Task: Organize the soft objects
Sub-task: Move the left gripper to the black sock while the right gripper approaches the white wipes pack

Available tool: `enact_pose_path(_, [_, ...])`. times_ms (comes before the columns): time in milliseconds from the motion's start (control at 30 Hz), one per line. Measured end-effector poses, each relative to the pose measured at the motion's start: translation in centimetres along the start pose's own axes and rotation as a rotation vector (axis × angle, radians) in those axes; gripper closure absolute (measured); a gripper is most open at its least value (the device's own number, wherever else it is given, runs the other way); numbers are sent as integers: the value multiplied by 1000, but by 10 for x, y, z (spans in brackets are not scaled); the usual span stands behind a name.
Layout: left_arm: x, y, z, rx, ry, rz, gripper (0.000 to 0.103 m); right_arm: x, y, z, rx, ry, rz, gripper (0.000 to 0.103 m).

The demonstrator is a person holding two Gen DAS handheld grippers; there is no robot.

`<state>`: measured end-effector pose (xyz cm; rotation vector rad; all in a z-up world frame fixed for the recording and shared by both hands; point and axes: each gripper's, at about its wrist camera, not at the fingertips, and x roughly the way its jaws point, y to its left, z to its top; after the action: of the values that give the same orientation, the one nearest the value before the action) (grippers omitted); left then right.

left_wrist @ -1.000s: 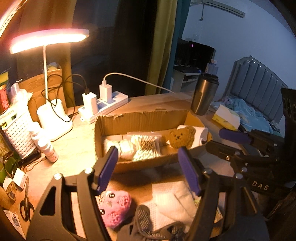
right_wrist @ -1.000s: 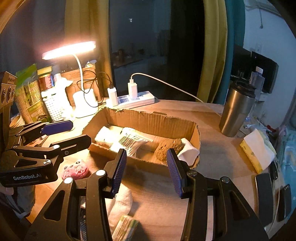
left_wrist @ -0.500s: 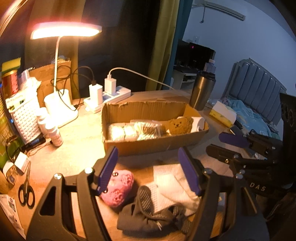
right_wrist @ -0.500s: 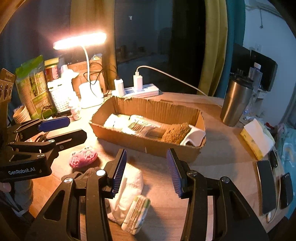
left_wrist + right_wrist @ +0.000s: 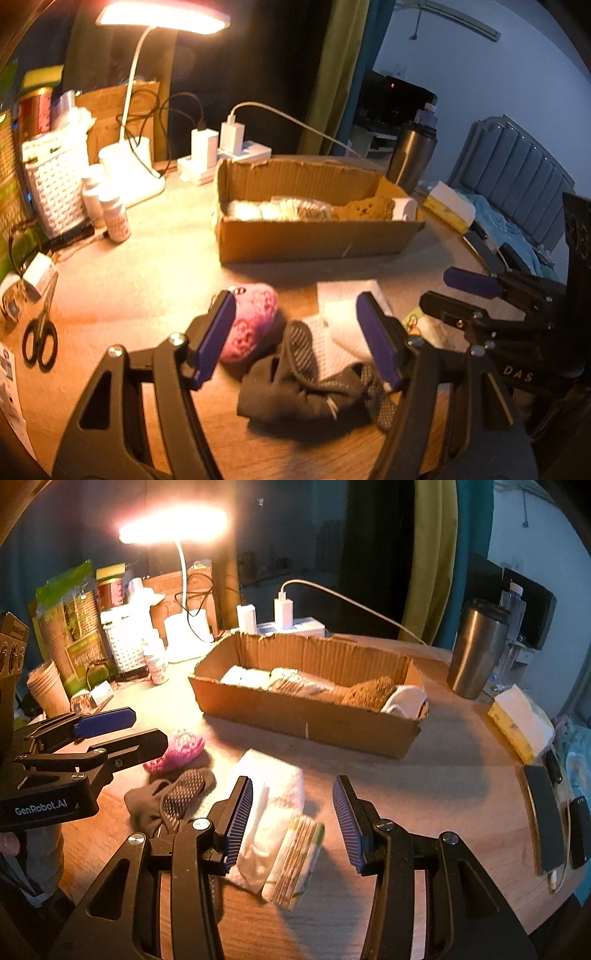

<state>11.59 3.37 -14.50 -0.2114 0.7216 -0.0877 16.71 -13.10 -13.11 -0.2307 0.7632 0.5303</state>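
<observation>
A cardboard box [image 5: 317,240] [image 5: 306,720] on the wooden table holds several soft items, among them a brown plush [image 5: 369,692] and a white roll [image 5: 404,699]. In front of it lie a pink knitted toy [image 5: 251,325] [image 5: 177,747], dark grip socks [image 5: 314,387] [image 5: 173,801], a white folded cloth [image 5: 273,797] [image 5: 347,314] and a striped folded cloth [image 5: 299,860]. My left gripper [image 5: 297,339] is open and empty above the toy and socks. My right gripper [image 5: 291,819] is open and empty above the white and striped cloths.
A lit desk lamp [image 5: 140,110], power strip [image 5: 229,155], white basket [image 5: 55,181], small bottles [image 5: 116,218] and scissors [image 5: 40,332] stand at the left. A steel tumbler [image 5: 476,650], tissue pack [image 5: 521,723] and phones [image 5: 546,819] are at the right.
Both grippers have pulled back from the box toward the near table edge. The toy, socks and cloths now lie between and under the fingers. Both stay open.
</observation>
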Motion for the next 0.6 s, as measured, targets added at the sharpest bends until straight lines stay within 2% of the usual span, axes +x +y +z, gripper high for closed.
enact_pose_path(333, [1,7,-26,-14,30,13,34,8,8,-25,1,41,5,55])
enact_pose_path(600, [13,-2,-39,11,87,16,32,10,1,-34,23,45,5,55])
